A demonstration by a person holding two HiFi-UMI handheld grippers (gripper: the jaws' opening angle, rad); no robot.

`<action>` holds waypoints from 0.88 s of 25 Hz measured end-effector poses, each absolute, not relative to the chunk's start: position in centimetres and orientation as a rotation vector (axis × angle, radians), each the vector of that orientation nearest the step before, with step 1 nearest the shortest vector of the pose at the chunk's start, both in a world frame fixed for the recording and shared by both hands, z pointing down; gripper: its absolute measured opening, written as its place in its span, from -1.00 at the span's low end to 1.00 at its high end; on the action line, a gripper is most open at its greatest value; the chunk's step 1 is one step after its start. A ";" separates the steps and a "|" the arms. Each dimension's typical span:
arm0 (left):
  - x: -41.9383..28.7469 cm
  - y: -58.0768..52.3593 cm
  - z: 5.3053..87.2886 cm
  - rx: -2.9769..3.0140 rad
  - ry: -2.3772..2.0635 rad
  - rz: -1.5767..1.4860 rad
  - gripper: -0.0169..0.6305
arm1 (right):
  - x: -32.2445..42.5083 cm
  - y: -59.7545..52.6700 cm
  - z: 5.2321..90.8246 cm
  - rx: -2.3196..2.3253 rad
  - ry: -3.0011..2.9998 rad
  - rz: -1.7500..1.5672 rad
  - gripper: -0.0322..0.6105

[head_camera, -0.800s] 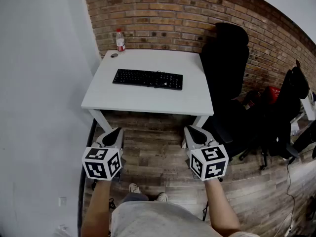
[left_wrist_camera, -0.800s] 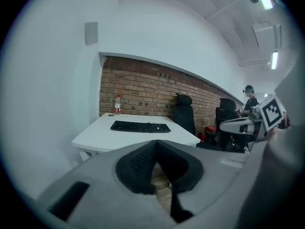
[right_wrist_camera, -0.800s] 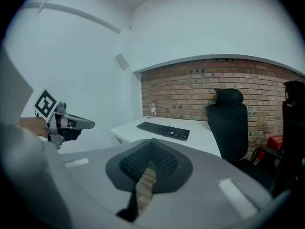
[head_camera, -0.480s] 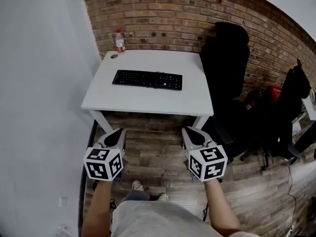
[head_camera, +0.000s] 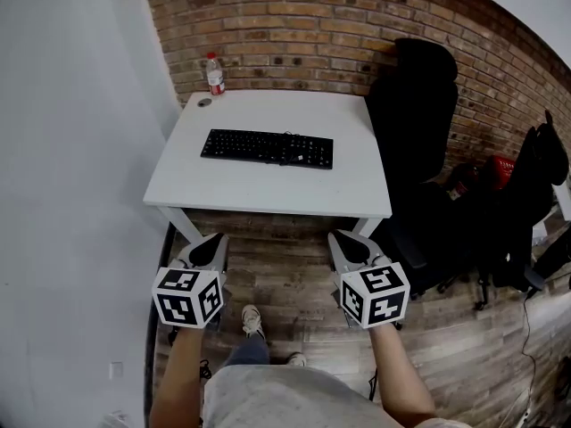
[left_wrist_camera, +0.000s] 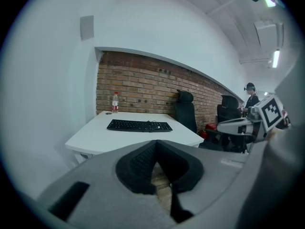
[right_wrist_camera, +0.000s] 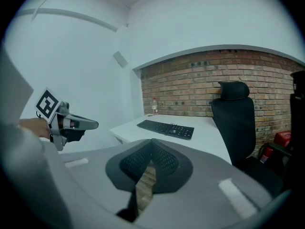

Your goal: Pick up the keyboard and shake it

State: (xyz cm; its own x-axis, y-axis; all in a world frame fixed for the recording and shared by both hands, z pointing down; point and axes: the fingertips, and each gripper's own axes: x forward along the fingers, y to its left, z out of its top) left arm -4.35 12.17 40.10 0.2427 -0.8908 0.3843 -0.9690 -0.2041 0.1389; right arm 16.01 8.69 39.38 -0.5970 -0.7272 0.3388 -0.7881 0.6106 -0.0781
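Observation:
A black keyboard lies flat in the middle of the white table, well ahead of both grippers. It also shows in the left gripper view, keyboard, and in the right gripper view, keyboard. My left gripper and right gripper hang side by side over the wooden floor, short of the table's front edge. Both point toward the table. Each has its jaws shut with nothing between them, left gripper and right gripper.
A water bottle and a small round object stand at the table's far left corner by the brick wall. A black office chair is right of the table, with more chairs further right. A white wall runs along the left.
The person has stepped toward the table; one foot is now further forward and the table sits slightly nearer. Both grippers keep their places and stay shut.

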 end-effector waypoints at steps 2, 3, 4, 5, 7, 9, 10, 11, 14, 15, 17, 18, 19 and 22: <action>-5.0 10.9 40.2 2.172 -1.707 0.316 -0.97 | 15.4 7.6 39.6 1.239 -2.555 0.321 -0.87; -5.3 10.2 40.3 2.173 -1.704 0.317 -0.97 | 15.2 7.0 39.6 1.243 -2.550 0.324 -0.87; -5.6 9.4 40.3 2.174 -1.700 0.317 -0.97 | 15.0 6.3 39.7 1.248 -2.544 0.327 -0.87; -5.9 8.6 40.2 2.176 -1.696 0.316 -0.97 | 14.8 5.7 39.8 1.255 -2.537 0.331 -0.87; -6.5 6.9 40.1 2.184 -1.685 0.316 -0.97 | 14.5 4.4 39.8 1.274 -2.524 0.339 -0.87; -7.1 5.3 40.1 2.193 -1.670 0.322 -0.97 | 14.1 3.0 39.7 1.299 -2.511 0.355 -0.87; -7.5 4.5 40.2 2.196 -1.661 0.325 -0.97 | 13.8 2.4 39.8 1.311 -2.505 0.366 -0.87; -7.9 3.7 40.2 2.199 -1.653 0.327 -0.97 | 13.5 1.7 39.8 1.320 -2.497 0.376 -0.87; -9.2 1.4 40.3 2.206 -1.626 0.329 -0.97 | 12.2 0.0 40.0 1.337 -2.470 0.394 -0.87; -9.6 0.7 40.3 2.211 -1.616 0.331 -0.97 | 11.8 -0.6 40.1 1.344 -2.463 0.399 -0.87; -10.4 -0.5 40.5 2.221 -1.594 0.334 -0.97 | 10.8 -1.5 40.2 1.356 -2.449 0.407 -0.87; -10.9 -1.1 40.6 2.223 -1.586 0.335 -0.97 | 10.3 -2.0 40.3 1.360 -2.442 0.410 -0.87; -11.5 -1.7 40.7 2.224 -1.579 0.335 -0.97 | 9.8 -2.5 40.4 1.363 -2.436 0.413 -0.87; -13.0 -3.3 40.8 2.226 -1.562 0.333 -0.97 | 8.4 -3.7 40.5 1.377 -2.417 0.418 -0.87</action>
